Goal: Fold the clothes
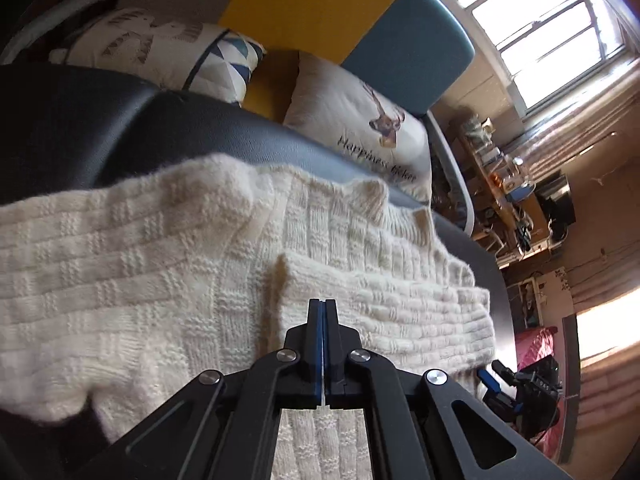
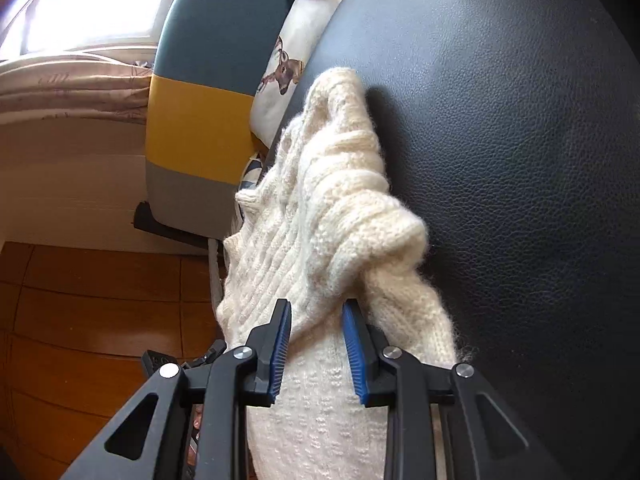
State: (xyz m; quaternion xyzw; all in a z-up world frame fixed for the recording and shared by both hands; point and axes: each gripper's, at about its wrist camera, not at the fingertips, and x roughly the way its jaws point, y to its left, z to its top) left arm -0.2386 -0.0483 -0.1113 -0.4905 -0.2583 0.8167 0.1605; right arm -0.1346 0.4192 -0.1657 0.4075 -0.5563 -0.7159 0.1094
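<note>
A cream knitted sweater lies spread on a black leather surface, with a sleeve folded across its body. My left gripper hovers over the folded sleeve with its jaws pressed together and nothing visible between them. In the right wrist view the sweater is bunched against the black leather surface. My right gripper has its jaws apart, with a fold of the sweater between the blue pads.
Printed cushions and a yellow and teal backrest stand behind the black surface. The other gripper shows at the sweater's right edge. A wooden floor lies to the left in the right wrist view. A window is at the far right.
</note>
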